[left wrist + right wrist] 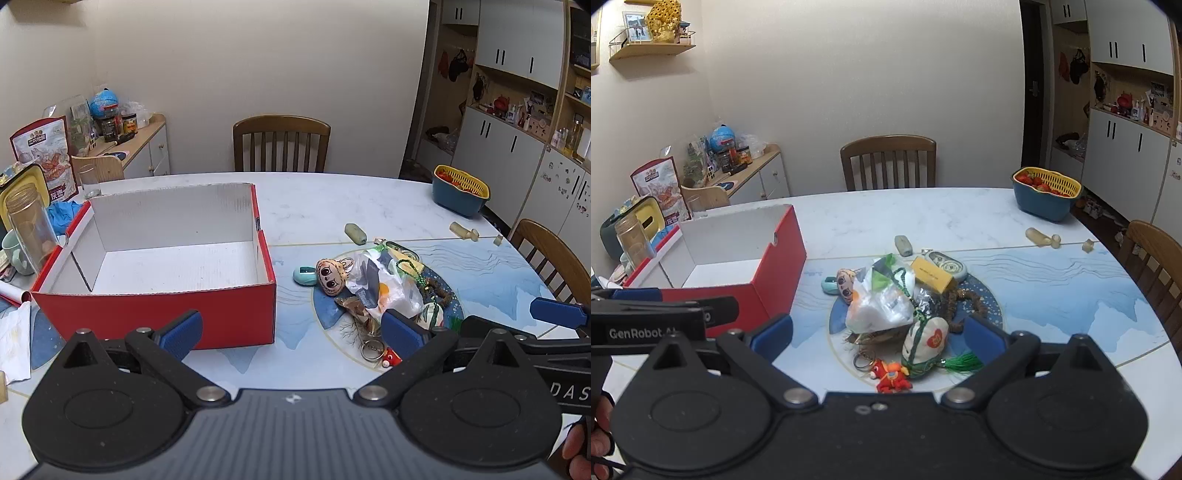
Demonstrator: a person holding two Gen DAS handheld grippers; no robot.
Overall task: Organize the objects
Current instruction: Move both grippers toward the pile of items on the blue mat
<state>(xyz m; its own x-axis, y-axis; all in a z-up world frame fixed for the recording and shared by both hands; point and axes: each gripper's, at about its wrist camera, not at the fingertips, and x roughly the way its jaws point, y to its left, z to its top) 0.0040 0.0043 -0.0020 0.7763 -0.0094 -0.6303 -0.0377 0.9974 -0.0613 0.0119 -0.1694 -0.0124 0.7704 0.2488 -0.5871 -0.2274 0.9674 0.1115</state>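
Note:
An empty red cardboard box with a white inside stands on the table's left; it also shows in the right wrist view. A pile of small things lies to its right: a white plastic bag, a doll-face charm, a teal oval case, a yellow box, a white pouch with a green tassel, a red toy and a key ring. My left gripper is open and empty in front of the box. My right gripper is open and empty, low over the pile's near side.
A blue and yellow basket of strawberries stands at the far right. A green capsule and small beige pieces lie beyond the pile. Jars, a snack bag and a tissue crowd the left edge. Chairs ring the table.

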